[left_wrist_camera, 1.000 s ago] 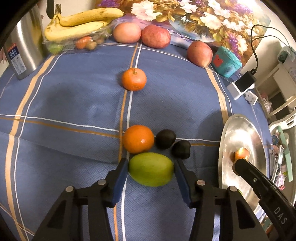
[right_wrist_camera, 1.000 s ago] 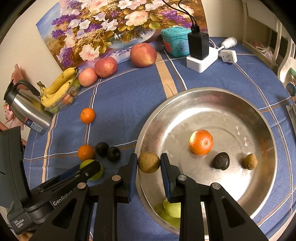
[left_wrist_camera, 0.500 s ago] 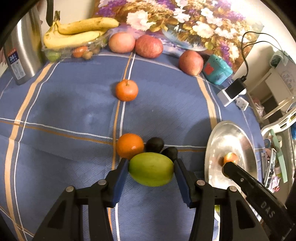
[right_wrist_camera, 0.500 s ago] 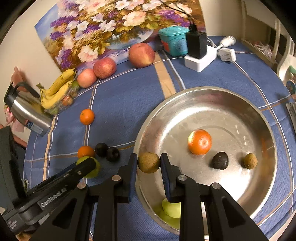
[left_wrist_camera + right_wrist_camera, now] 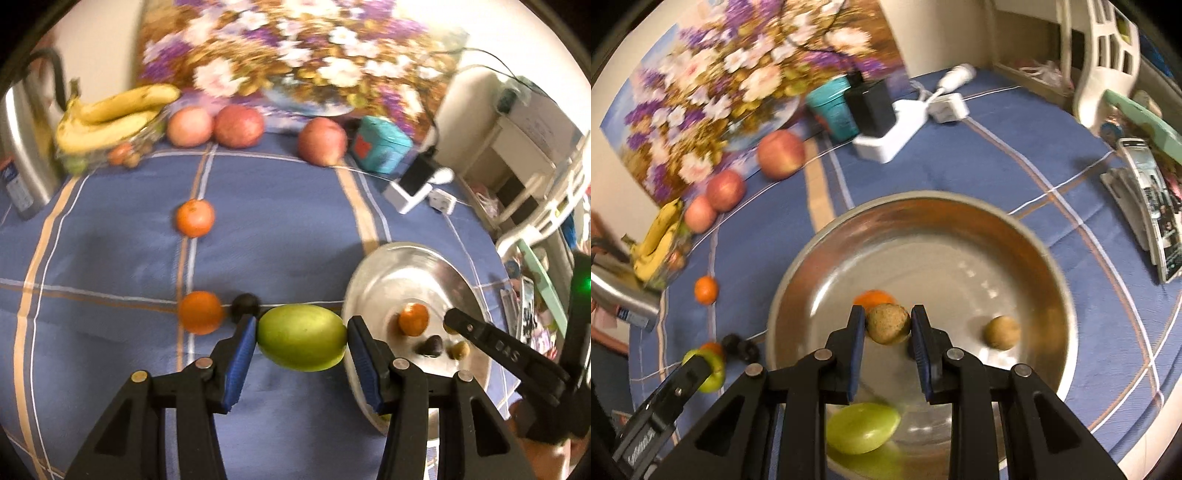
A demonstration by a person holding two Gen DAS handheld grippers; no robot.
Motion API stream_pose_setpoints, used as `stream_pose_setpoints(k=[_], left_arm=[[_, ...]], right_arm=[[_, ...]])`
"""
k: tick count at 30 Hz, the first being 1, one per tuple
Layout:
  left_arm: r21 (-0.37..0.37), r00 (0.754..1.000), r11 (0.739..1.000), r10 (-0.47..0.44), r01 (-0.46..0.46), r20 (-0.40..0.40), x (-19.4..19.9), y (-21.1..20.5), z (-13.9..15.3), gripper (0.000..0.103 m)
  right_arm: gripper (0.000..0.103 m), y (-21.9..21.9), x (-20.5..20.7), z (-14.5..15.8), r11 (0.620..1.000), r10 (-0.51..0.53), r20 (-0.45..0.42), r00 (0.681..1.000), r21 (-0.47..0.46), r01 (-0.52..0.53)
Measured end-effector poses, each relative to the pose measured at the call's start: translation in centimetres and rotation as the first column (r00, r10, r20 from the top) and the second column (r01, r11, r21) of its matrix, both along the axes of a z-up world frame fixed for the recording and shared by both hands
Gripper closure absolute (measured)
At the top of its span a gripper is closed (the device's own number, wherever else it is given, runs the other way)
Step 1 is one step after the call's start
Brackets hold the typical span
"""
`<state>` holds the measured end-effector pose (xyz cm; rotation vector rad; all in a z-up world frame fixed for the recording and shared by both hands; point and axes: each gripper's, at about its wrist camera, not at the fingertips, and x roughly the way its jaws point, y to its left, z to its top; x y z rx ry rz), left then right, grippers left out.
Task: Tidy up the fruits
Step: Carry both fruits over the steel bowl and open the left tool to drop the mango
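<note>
Three oranges (image 5: 194,217), three apples (image 5: 239,126), two green mangoes (image 5: 302,336), two kiwis (image 5: 1001,331).

A smooth green mango (image 5: 302,337) lies sideways, clamped between the blue pads of the left hand-held gripper (image 5: 301,339), just beside the steel bowl (image 5: 1027,236). A rough brown kiwi (image 5: 888,324) sits pinched in the right hand-held gripper (image 5: 888,326) above the bowl's floor. Inside the bowl lie an orange (image 5: 874,297), a second kiwi (image 5: 1001,332) and another green mango (image 5: 862,428)
</note>
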<state>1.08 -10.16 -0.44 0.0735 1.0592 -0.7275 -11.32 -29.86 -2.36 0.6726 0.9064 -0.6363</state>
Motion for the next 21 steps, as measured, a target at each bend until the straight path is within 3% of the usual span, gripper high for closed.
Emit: stream_pose_setpoints(k=[11,21], left_arm=[[0.017,0.984,0.988,-0.155,0.154,0.085,-3.2,-5.6,-0.4,0.049],[0.036,0.977,0.981,-0.192,0.19,0.093,-3.5,-7.4,-1.8,0.049]], right_arm=[[0.076,-2.4,-0.2,-1.3,0.999,-0.046,-0.017,0.999,0.0,0.046],[0.076,-3.2,0.3,-2.4,0.999,-0.049,-0.045,0.998,0.02,0.05]])
